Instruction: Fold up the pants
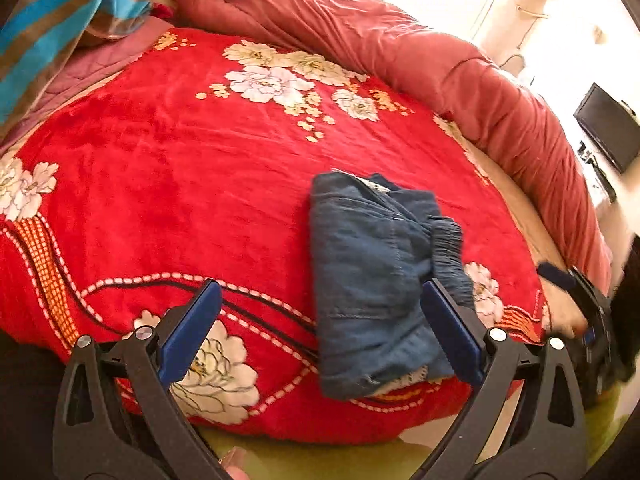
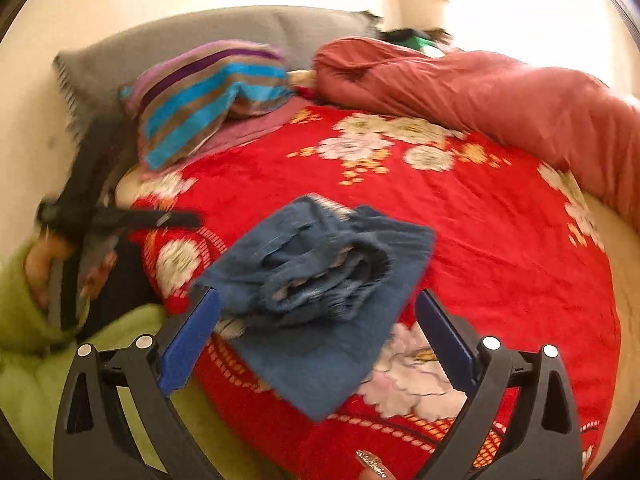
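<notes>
Blue denim pants [image 1: 372, 272] lie folded into a compact bundle on the red floral blanket [image 1: 180, 168], near its front edge. In the right wrist view the pants [image 2: 316, 276] lie just ahead of the fingers, waistband bunched on top. My left gripper [image 1: 322, 292] is open and empty, held above the blanket's front edge, its right finger overlapping the pants' right side in view. My right gripper [image 2: 318, 300] is open and empty, just short of the bundle. The right gripper also shows at the right edge of the left wrist view [image 1: 592, 320]; the left gripper shows blurred in the right wrist view [image 2: 120, 220].
A rust-red quilt [image 1: 400, 48] is rolled along the blanket's far and right side. A striped pillow [image 2: 208, 92] and a grey headboard cushion [image 2: 200, 40] lie at the far left. A lime-green cloth [image 2: 48, 360] lies at the near side. A dark monitor [image 1: 608, 128] stands at the right.
</notes>
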Available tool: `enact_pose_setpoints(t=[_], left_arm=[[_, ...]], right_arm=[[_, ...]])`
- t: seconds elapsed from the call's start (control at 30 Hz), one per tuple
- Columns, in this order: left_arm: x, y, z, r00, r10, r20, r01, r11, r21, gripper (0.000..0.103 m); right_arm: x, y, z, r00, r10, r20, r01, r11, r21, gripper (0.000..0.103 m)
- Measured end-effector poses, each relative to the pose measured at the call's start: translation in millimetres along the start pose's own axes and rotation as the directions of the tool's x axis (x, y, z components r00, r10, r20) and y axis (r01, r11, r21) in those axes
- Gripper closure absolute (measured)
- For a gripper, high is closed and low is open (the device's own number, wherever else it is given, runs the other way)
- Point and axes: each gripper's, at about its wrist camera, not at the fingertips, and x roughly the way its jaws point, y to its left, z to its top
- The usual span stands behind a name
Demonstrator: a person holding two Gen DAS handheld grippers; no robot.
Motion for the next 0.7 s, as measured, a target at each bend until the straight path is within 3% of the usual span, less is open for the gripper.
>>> enact_pose_setpoints(t=[0.03,0.13,0.17,0.2,0.27,0.47,0.7], left_arm=[[2.6,-0.3,1.5,1.0,0.01,-0.003,-0.01,1.0,0.007,0.012],[16.1,-3.3,6.2,0.999,-0.004,-0.041,0.005,1.0,0.021,0.035],[21.5,-4.4,7.3,0.998,-0.012,-0.062,0.013,1.0,0.02,0.043],[25.4,-5.9,7.3,0.997,-0.019,-0.075,0.02,1.0,0.017,0.049],[34.8,-11.6,10.5,0.994,-0.031,-0.105,0.034,0.999,0.03,0.052],[60.5,-22.3,22.3,0.989,-0.004,-0.149,0.015,0.997,0.072,0.053],[84.9,-21.1,23.1,0.983,0.009,-0.186,0.005,0.997,0.075,0.053]], right_arm=[[1.8,9.0,-2.7,1.0,0.018,-0.008,-0.019,0.999,-0.031,0.006],[11.5,35.7,-10.1,0.996,0.073,-0.043,-0.078,0.989,-0.129,0.007],[16.4,44.8,-11.9,0.996,0.079,-0.051,-0.086,0.982,-0.167,0.01],[19.4,50.3,-12.3,0.995,0.082,-0.059,-0.092,0.978,-0.186,0.021],[27.5,59.5,-11.8,0.991,0.107,-0.08,-0.122,0.968,-0.219,0.033],[56.0,80.7,-9.6,0.986,0.104,-0.133,-0.145,0.924,-0.353,0.052],[95.2,96.4,-5.9,0.985,0.049,-0.166,-0.125,0.865,-0.487,0.059]])
